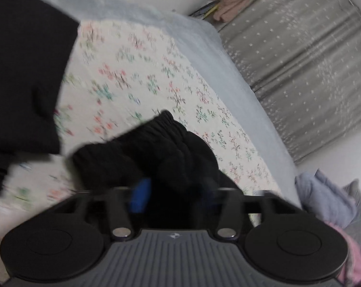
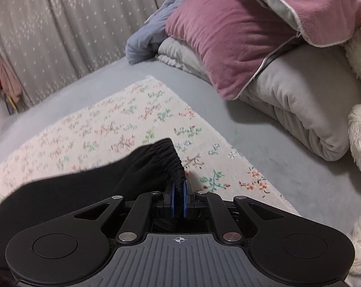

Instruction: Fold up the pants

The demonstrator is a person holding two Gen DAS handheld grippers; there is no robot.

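The black pants [image 1: 142,153] are held up over a floral mat [image 1: 137,76] on the bed. In the left wrist view the elastic waistband is bunched in front of my left gripper [image 1: 173,191]; one blue pad [image 1: 139,195] shows, the other is hidden by cloth. More black cloth [image 1: 25,71] fills the left of that view. My right gripper [image 2: 179,189] is shut on the gathered waistband of the pants [image 2: 154,165], its blue pads [image 2: 172,198] pinching the cloth just above the mat [image 2: 108,124].
A grey bed sheet [image 2: 228,124] surrounds the mat. Pink and grey pillows [image 2: 240,43], a blue garment [image 2: 144,38] and a white plush toy [image 2: 359,129] lie at the right. A grey starred curtain [image 1: 299,59] hangs behind the bed.
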